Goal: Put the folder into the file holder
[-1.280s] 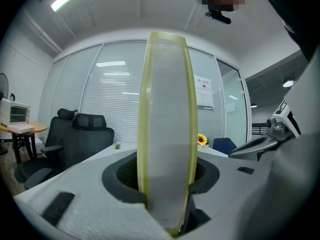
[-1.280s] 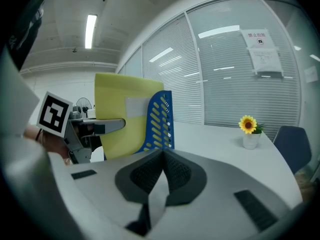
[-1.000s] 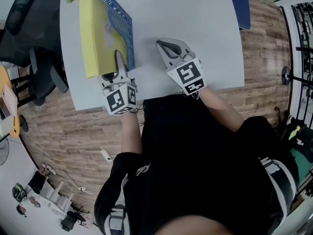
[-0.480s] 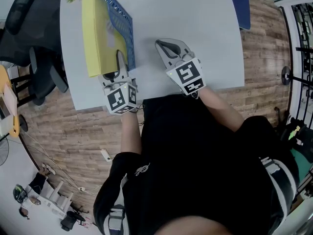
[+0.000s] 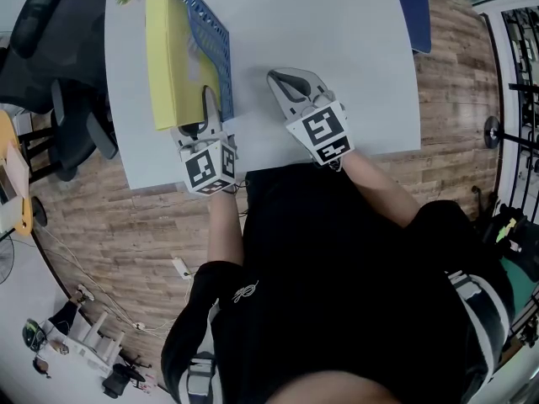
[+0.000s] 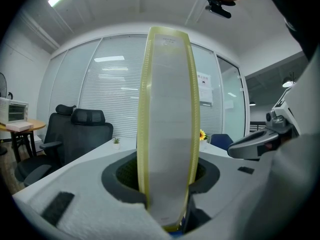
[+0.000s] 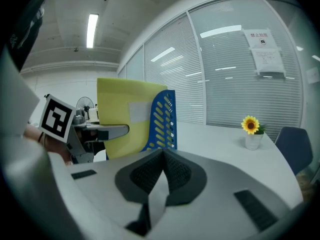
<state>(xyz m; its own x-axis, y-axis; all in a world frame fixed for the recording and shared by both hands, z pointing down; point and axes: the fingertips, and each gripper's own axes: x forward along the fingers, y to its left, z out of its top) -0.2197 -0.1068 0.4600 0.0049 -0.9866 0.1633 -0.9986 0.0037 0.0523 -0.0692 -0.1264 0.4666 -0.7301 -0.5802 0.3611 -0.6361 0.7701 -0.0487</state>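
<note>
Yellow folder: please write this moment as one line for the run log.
left gripper: shut on yellow folder | folder: upright beside blue file holder, seated or not unclear | right gripper: shut, empty

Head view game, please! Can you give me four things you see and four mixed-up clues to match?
Things:
1. flat yellow plastic folder
2. blue slotted plastic file holder
3. small yellow sunflower in a white pot
4. right hand-held gripper

Clues:
A. jaws together, empty
B. held on edge by the left hand-held gripper
C. on the white table, away from the folder
D. right beside the folder

Pairs: 1-B, 2-D, 3-C, 4-A
</note>
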